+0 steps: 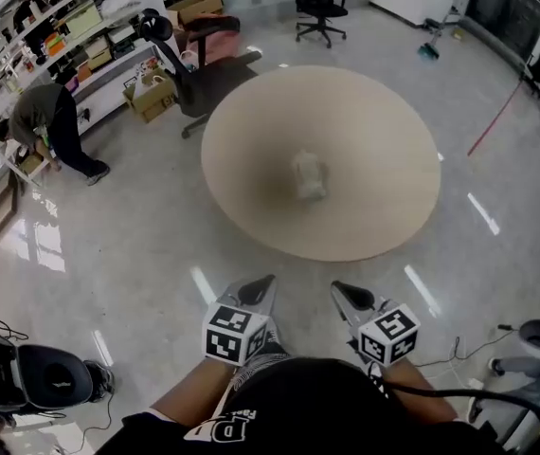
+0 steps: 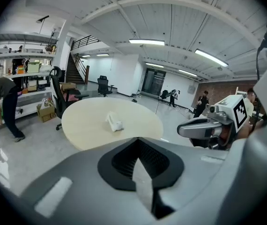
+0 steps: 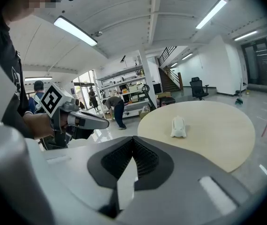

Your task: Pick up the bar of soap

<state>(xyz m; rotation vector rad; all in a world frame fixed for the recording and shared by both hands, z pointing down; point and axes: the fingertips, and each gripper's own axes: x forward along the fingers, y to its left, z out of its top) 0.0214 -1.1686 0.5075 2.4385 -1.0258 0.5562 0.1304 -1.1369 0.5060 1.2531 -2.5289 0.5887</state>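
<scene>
The bar of soap [image 1: 310,176] is a small white wrapped lump lying near the middle of the round beige table [image 1: 384,131]. It also shows in the left gripper view as the soap [image 2: 114,122] and in the right gripper view as the soap [image 3: 178,126]. My left gripper [image 1: 262,282] and right gripper [image 1: 343,290] hang side by side close to my body, over the floor short of the table's near edge. Both are shut with nothing between their jaws. Their tips point toward the table, far from the soap.
A black office chair [image 1: 194,60] stands at the table's far left and another chair [image 1: 319,3] farther back. A person [image 1: 47,121] bends at shelves on the left, near cardboard boxes [image 1: 152,93]. A red line [image 1: 497,117] runs across the floor on the right.
</scene>
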